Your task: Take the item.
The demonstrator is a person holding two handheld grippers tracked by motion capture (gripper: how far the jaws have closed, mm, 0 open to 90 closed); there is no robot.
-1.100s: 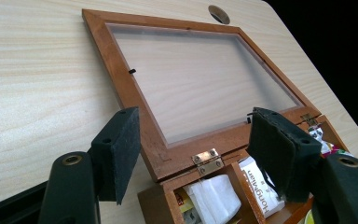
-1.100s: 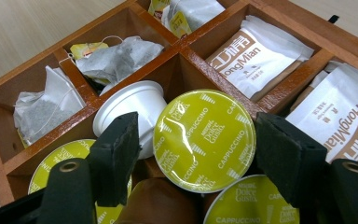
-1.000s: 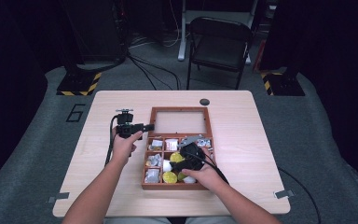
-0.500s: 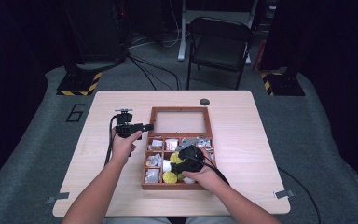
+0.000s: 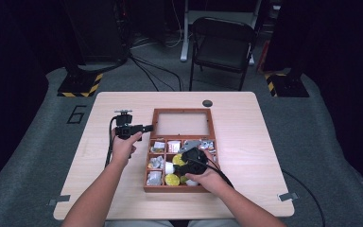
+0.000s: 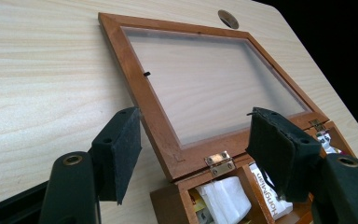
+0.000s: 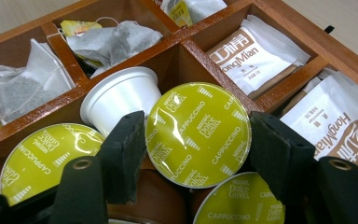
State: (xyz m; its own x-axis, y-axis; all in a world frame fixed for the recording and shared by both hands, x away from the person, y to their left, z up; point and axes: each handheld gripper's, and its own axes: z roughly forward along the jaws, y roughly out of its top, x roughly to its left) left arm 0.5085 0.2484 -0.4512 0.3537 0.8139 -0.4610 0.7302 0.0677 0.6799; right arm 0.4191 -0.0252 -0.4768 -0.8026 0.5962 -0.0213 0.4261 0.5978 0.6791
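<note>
Tool in my right hand point(image 7: 193, 144): its two black jaws bracket the green-lidded cappuccino capsule point(image 7: 198, 133) in the wooden box point(image 5: 149, 170), and they have just been closing on it; the pads lie against the capsule's rim on both sides, so I judge the grip made or very nearly made, though I cannot tell how firmly they press. That capsule lies tilted, propped on a white capsule cup point(image 7: 121, 98) and on two more green-lidded capsules point(image 7: 42, 151) in the same near compartment, which is why I come at it from above and slightly from the side, taking the lid edge where it stands free. Neighbouring compartments hold tea bags point(image 7: 112, 42) and white sachets point(image 7: 256, 58), kept apart by the dividers, so only the capsule sits between the jaws. In the high view my right hand point(image 5: 203, 177) rests over the box's near right part, wrist low, forearm coming in from the worktop's point(image 5: 264, 142) near edge. Tool in my left hand point(image 6: 196, 154) is half open and grips nothing; it hovers just beside the box's hinged corner, aimed level along the glass-paned lid point(image 6: 205, 84), which lies folded flat back on the worktop, leaving the compartments open. My left hand point(image 5: 123, 146) holds that tool clear of the box, elbow drawn back, ready to steady the box if it should need it.
</note>
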